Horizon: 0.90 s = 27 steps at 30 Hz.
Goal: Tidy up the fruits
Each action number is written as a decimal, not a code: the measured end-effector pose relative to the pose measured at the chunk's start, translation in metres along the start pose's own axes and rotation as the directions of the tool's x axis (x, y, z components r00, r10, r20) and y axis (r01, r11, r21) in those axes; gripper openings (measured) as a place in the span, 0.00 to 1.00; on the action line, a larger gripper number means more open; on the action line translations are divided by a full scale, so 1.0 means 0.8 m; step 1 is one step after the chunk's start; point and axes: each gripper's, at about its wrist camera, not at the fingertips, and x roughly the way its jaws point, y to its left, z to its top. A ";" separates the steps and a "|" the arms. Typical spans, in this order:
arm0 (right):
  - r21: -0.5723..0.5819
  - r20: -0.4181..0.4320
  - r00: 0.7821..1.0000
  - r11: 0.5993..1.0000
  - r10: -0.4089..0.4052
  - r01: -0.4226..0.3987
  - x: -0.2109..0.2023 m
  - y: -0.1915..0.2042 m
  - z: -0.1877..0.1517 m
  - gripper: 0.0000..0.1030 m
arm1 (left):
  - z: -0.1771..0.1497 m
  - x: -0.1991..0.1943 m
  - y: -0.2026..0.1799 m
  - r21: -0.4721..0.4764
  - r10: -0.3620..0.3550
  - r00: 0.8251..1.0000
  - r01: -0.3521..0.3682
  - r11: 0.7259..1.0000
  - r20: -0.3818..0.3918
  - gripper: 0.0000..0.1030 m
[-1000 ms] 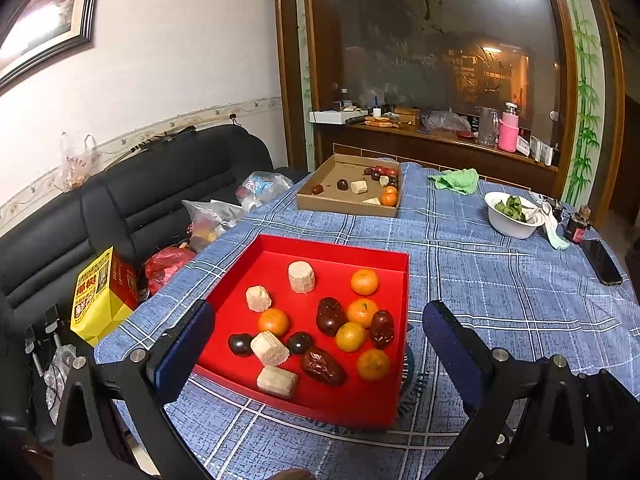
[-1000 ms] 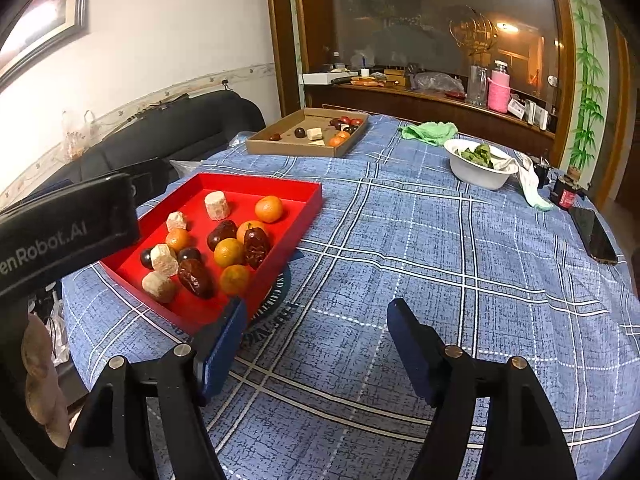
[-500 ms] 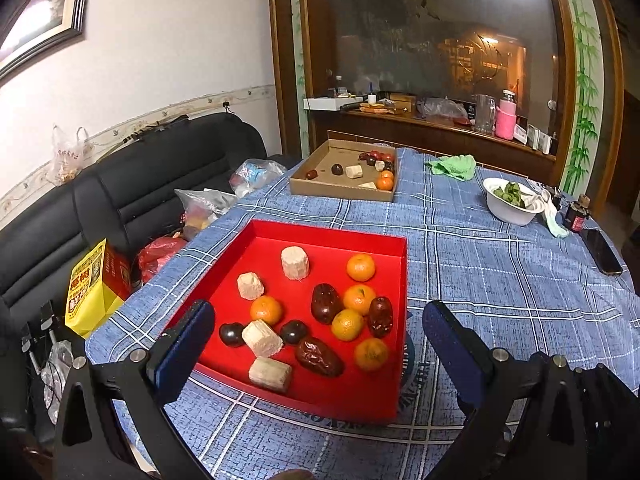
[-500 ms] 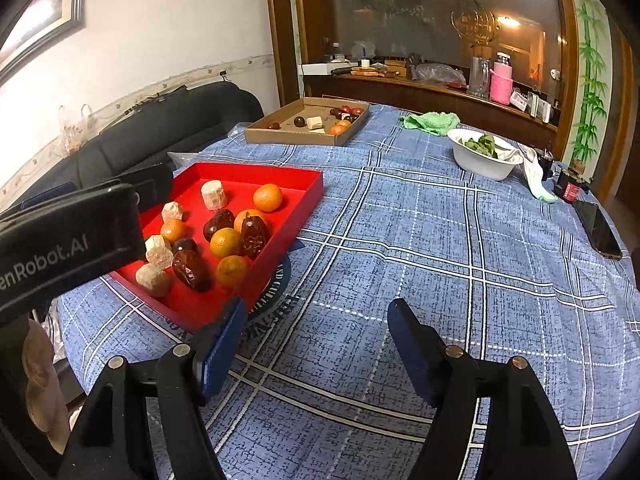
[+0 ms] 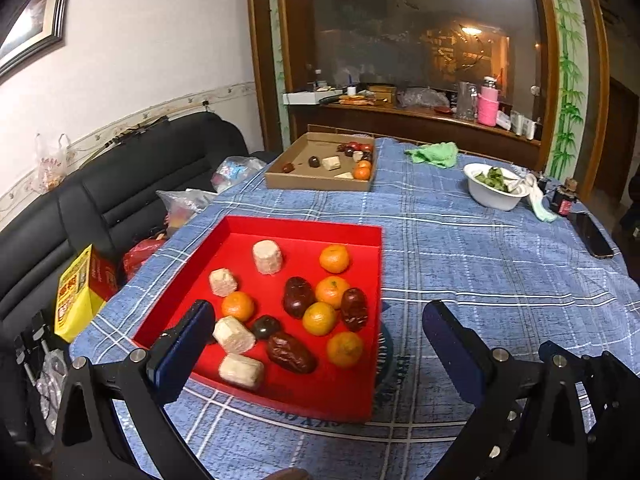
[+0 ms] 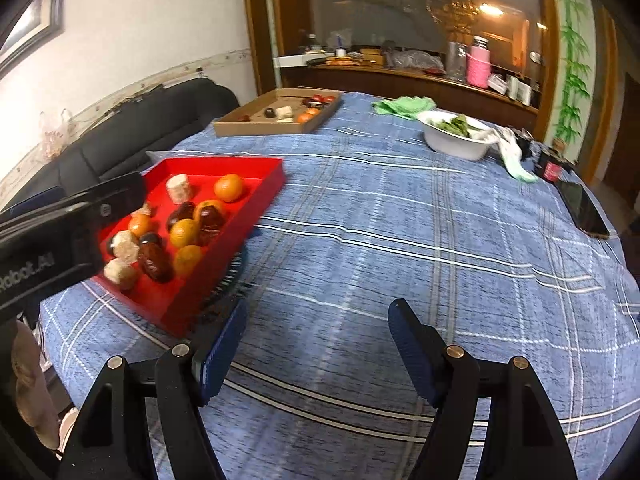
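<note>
- Left gripper, black frame w/ blue pads: jaws spread wide, nothing between them; it hangs over the near edge of the shallow red rectangular tray.
- Right gripper, same build: jaws likewise wide apart and holding nothing, above bare blue plaid tablecloth, to the right of the tray.
- Tray contents, left wrist view: five small orange mandarins, three wrinkled dark-red dates, two small near-black round fruits (one partly hidden behind the left pad), four pale cylindrical chunks, type unclear.
- Arrangement: kinds lie mixed. Pale chunks sit mostly on the left side, mandarins and dates interleaved centre-right; no clear rows or groups.
- Flat brown cardboard box, far side of table: holds a smaller mixed lot, incl. dark fruits, one pale chunk and an orange one; details too small to count.
- Progress (judgement): fruit is split between two containers, neither sorted by kind. Scene fits either transfer from box to tray under way, or grouping within the tray pending; pics don't settle which.
- Left to do, as far as seen: separation by type, if that is what "organize" means here.
- Bystander items: white bowl of greens, green cloth, black phone; all well apart from the fruit.
</note>
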 end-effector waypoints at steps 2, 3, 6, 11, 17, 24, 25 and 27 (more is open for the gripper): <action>0.008 -0.001 1.000 1.000 -0.007 0.007 -0.001 -0.007 -0.001 0.76 | 0.000 0.001 -0.001 -0.010 -0.017 1.000 0.017 1.000 -0.003 1.00; 0.008 -0.002 1.000 1.000 -0.007 0.007 -0.002 -0.008 -0.001 0.76 | 0.000 0.004 -0.001 -0.018 -0.028 1.000 0.028 0.999 -0.009 1.00; -0.006 -0.009 1.000 1.000 0.000 0.000 0.000 -0.004 -0.002 0.78 | -0.002 0.010 0.004 -0.041 -0.032 0.999 0.031 0.999 -0.021 1.00; -0.032 -0.027 1.000 0.999 0.014 -0.015 0.008 0.011 -0.006 0.78 | -0.006 0.019 0.011 -0.060 -0.044 0.998 0.041 0.997 -0.053 1.00; -0.062 -0.049 0.999 0.998 -0.024 0.021 0.014 0.023 -0.008 0.79 | -0.009 0.024 0.022 -0.078 -0.054 0.997 0.050 0.996 -0.052 1.00; -0.117 -0.048 0.996 0.991 -0.077 0.071 0.018 0.035 -0.003 0.80 | -0.006 0.018 0.045 -0.112 -0.049 0.999 0.050 0.992 0.007 1.00; -0.130 -0.046 0.996 0.989 -0.082 0.075 0.018 0.040 -0.001 0.81 | -0.006 0.017 0.048 -0.121 -0.053 0.998 0.055 0.991 0.020 1.00; -0.146 -0.044 0.996 0.987 -0.081 0.074 0.019 0.045 0.002 0.81 | -0.004 0.013 0.057 -0.147 -0.082 0.996 0.088 0.985 0.045 1.00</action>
